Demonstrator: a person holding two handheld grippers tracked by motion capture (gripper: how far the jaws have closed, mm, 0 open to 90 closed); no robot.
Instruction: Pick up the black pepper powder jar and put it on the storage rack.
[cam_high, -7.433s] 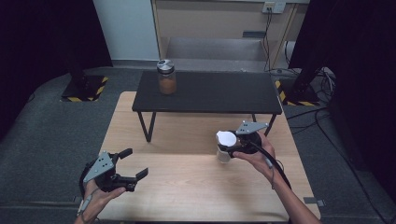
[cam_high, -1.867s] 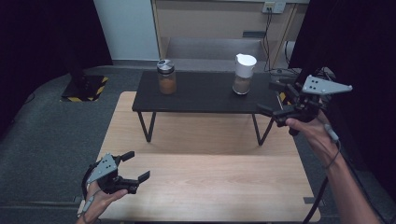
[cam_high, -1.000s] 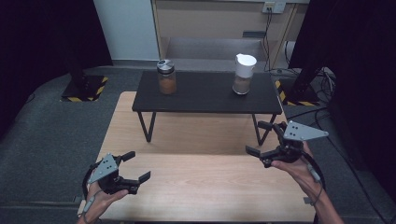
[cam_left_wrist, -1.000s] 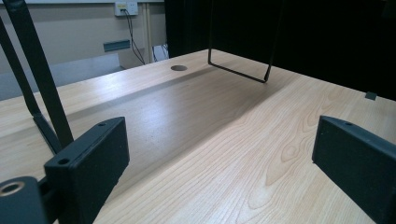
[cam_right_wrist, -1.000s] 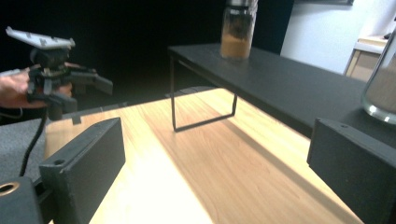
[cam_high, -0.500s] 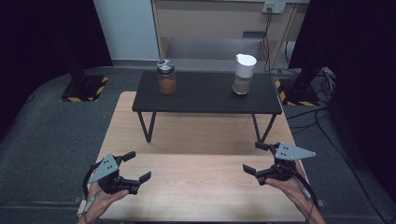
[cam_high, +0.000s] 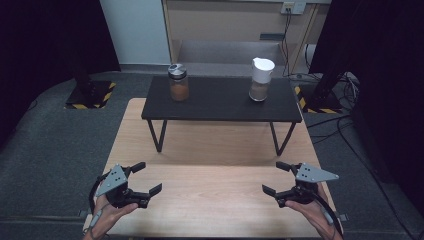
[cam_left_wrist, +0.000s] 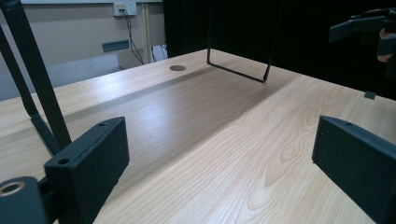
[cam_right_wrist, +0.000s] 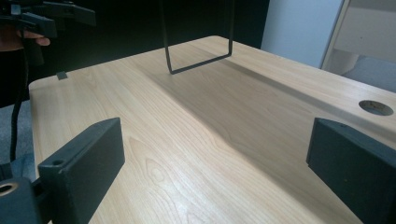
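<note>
Both grippers rest low over the wooden bench (cam_high: 215, 200), jaws spread wide and holding nothing.

From the high view, the left gripper (cam_high: 142, 179) sits at the near left corner and the right gripper (cam_high: 278, 178) at the near right, well apart. That view alone takes in the small black table (cam_high: 220, 102) standing on the far part of the bench, with a metal-lidded jar (cam_high: 178, 82) of brown contents at its left and a white-capped jar (cam_high: 261, 79) at its right. The left gripper view looks under that table, showing a thin black leg (cam_left_wrist: 238, 70) and a round hole (cam_left_wrist: 177, 68) in the bench top; the right gripper view shows the matching hole (cam_right_wrist: 376, 107).
</note>
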